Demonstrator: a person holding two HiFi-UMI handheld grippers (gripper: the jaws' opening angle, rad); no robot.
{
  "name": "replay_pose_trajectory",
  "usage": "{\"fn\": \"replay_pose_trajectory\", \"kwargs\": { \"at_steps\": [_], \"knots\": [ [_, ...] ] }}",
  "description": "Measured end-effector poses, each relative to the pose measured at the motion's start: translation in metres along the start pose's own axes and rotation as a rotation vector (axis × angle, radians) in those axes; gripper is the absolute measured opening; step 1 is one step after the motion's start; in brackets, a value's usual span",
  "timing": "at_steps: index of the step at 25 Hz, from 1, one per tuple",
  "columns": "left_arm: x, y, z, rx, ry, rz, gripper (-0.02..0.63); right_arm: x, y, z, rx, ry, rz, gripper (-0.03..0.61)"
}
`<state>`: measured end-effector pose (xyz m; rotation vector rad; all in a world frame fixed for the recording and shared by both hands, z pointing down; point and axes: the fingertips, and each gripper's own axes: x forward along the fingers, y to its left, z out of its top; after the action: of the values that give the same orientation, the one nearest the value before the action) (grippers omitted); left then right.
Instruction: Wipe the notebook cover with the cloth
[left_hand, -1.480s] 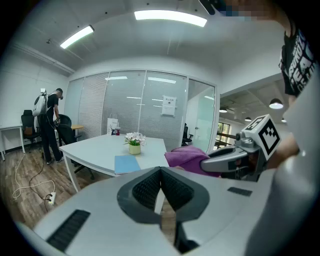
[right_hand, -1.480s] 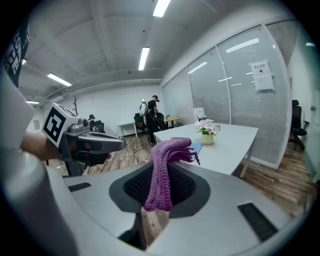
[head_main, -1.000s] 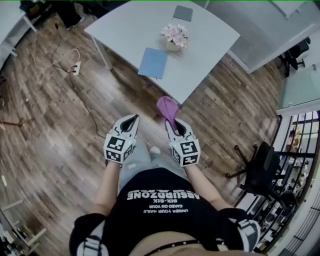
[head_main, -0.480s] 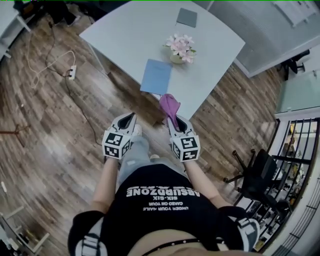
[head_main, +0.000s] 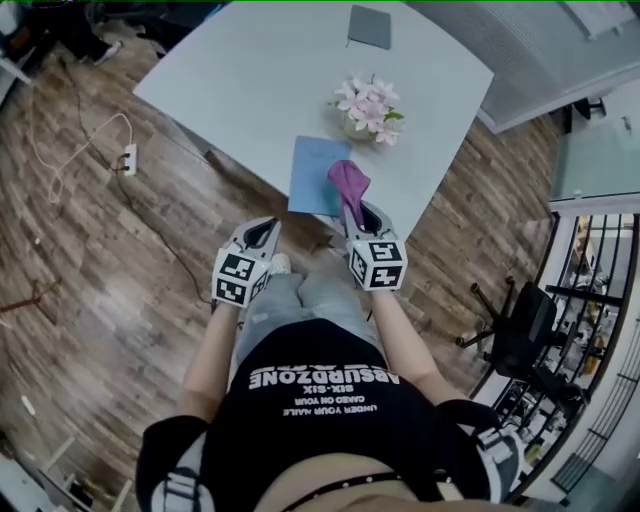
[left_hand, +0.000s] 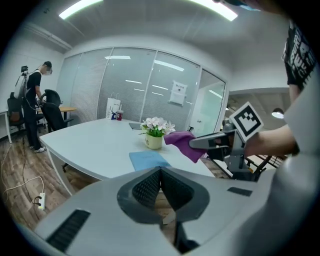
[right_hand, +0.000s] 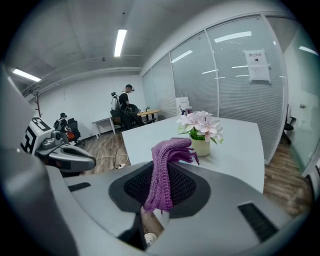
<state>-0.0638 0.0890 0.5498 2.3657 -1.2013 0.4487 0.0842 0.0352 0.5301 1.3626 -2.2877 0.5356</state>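
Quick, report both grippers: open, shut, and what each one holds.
Left gripper: shut, jaws together, nothing between them.
Right gripper: shut on the purple cloth.

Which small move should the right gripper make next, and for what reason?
Probably bring the right gripper forward and down until the purple cloth lies on the blue notebook. Its fingers are shut on the cloth, which hangs in the air over the table, beside the notebook and not yet on its cover. The left gripper is shut and empty.
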Motion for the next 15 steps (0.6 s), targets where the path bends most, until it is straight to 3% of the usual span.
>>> {"fn": "replay_pose_trajectory", "kwargs": {
  "at_steps": [7, 12, 15],
  "knots": [
    [0.041, 0.027, -0.005, -0.062, 0.055, -0.008, 0.017, 0.055, -0.049, 0.008, 0.015, 0.097, -0.07, 0.083],
    [0.079, 0.04, -0.01, -0.05, 0.122, -0.01, 0.017, 0.103, -0.074, -0.003, 0.016, 0.201, -0.074, 0.083],
    [0.098, 0.045, -0.018, -0.037, 0.176, -0.013, 0.017, 0.128, -0.08, -0.009, -0.038, 0.255, -0.065, 0.083]
  ]
}}
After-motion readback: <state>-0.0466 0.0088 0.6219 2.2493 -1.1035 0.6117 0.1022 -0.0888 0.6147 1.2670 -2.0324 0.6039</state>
